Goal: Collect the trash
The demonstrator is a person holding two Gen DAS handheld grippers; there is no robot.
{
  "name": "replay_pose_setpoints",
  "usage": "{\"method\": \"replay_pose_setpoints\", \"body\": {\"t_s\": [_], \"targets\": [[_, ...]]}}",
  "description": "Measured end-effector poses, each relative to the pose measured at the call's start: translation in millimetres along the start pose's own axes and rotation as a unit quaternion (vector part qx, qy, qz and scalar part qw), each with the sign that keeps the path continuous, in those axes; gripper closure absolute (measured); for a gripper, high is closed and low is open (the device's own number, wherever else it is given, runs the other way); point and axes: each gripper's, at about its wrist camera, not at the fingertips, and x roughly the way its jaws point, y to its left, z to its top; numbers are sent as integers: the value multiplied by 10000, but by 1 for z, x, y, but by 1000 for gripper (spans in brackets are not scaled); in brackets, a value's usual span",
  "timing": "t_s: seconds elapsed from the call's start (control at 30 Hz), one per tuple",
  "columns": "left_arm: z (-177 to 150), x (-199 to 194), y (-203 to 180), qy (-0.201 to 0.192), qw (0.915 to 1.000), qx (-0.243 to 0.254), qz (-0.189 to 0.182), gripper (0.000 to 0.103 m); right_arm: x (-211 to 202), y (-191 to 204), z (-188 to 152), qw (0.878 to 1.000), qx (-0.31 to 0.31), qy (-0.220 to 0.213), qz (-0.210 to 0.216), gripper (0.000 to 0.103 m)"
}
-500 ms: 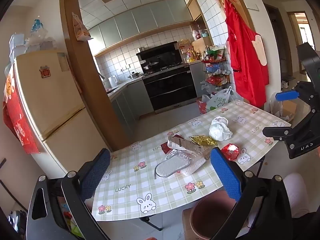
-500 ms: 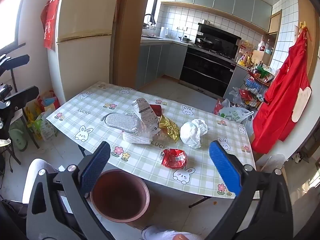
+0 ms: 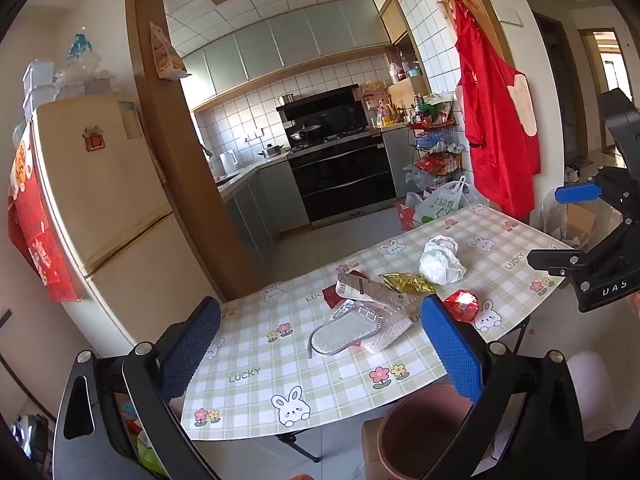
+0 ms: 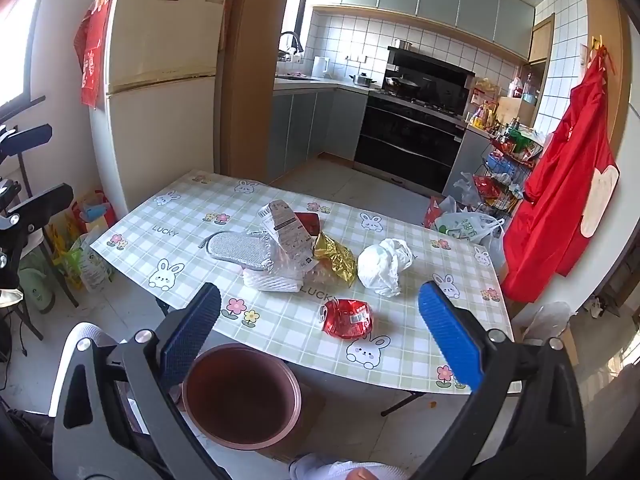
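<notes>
Where the checked cloth on the tabletop (image 4: 280, 320) shows, it has bunnies, flowers and the word "LUCKY" on it. The trash lies in the middle of it. A shiny red wrapper (image 4: 349, 318) lies nearest, all by itself. A crumpled white bag (image 4: 382, 265) sits just past it to the right. A gold foil wrapper (image 4: 336, 258) touches a pile on its left: a grey slipper (image 4: 240, 249), a clear plastic tray (image 4: 286, 266), a white foam net (image 4: 269, 280) and a printed packet (image 4: 286, 229) with writing too small to read.

A brown bin (image 4: 240, 396) stands on the floor at the near edge of the tabletop. It looks empty.

The left gripper (image 3: 320, 354) is wide open and holds nothing. The right gripper (image 4: 320, 336) is wide open too, with nothing in it. In the left view its side reads "UAS".
</notes>
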Motion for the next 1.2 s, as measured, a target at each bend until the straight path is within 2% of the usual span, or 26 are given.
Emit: {"method": "replay_pose_setpoints", "body": {"t_s": [0.47,1.2], "targets": [[0,-2,-10,-13,10000,-3,-96,5,-2,-2,2,10000,60,-7,-73,6],[8,1,-1,14,9999,-30,-153,5,-5,-3,2,9999,9,4,-167,5]]}}
